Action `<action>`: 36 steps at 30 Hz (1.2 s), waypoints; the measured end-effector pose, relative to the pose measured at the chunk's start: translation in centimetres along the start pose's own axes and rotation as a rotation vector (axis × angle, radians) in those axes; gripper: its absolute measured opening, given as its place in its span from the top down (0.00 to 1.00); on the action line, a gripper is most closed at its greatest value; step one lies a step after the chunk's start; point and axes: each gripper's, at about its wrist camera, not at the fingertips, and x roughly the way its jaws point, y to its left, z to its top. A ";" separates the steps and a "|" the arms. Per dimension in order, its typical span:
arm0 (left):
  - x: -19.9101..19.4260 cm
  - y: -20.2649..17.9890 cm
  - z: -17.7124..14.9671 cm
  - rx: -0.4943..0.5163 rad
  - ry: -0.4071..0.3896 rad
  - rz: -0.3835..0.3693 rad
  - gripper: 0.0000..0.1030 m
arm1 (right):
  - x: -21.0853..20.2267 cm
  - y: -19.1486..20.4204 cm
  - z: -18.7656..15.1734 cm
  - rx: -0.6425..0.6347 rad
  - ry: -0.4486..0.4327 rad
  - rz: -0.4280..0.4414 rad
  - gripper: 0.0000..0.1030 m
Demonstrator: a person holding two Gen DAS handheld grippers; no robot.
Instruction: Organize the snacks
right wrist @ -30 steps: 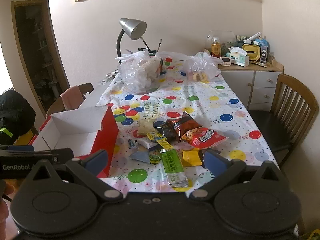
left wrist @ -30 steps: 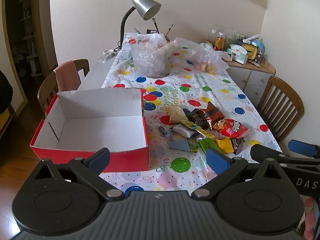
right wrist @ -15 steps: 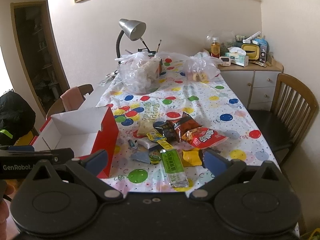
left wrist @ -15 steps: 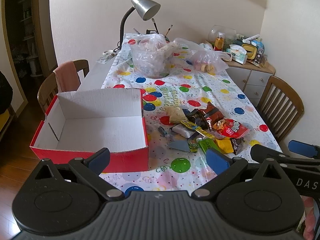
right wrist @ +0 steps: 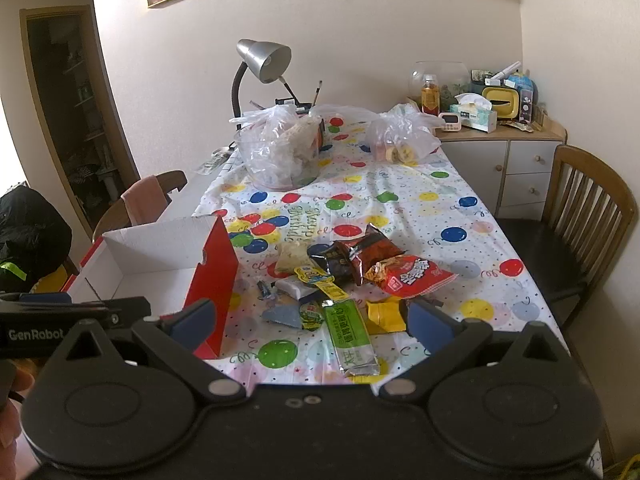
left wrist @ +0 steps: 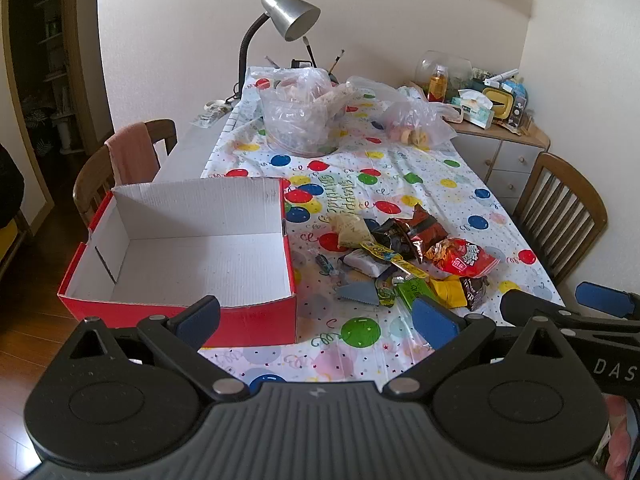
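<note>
Both tongs held back at the near table edge, nothing between the pads — left gripper (left wrist: 316, 316) spread wide, right gripper (right wrist: 310, 320) likewise spread wide and empty. Neither touches a snack.

Nearest snack: long green foil bar wrapper (right wrist: 352, 336) lying flat, end toward the right gripper, near the table edge. A careless pinch could nudge it off the edge — thin and flat, so the pads may slide over it rather than catch it. Just beside it, small yellow sachet (right wrist: 386, 314) and grey triangular packet (right wrist: 286, 316); a wide-open grab could take two at once.

Behind, the pile: red crinkly chip bag (right wrist: 412, 278) overlapping dark brown foil bag (right wrist: 360, 256), pale yellowish pouch (right wrist: 292, 256) at the back left. Pulling one will likely drag its neighbours. Puffy bags can be crushed if squeezed hard.

Open red cardboard box with white inside (left wrist: 188, 248) sits left of the pile, apparently empty, hanging partly past the table's left side — a push on its wall could tip it off.

Far end: clear plastic bags, silver desk lamp (right wrist: 264, 60) — not involved.

Hard to tell: small wrappers under the pile, print on them unreadable; the box's near inside corner is hidden behind the left gripper's body; the right pad covers part of the yellow sachet.
</note>
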 end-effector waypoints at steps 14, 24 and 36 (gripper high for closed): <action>1.1 -2.2 0.5 0.001 0.015 -0.004 0.00 | 1.1 -1.4 0.1 0.003 0.009 -0.007 0.02; 5.2 -5.9 0.8 0.022 0.086 -0.012 0.00 | 4.9 -7.1 0.5 -0.063 0.040 -0.011 0.04; 12.1 -10.7 0.6 0.072 0.202 -0.007 0.00 | 12.5 -12.3 0.6 -0.215 0.171 0.069 0.08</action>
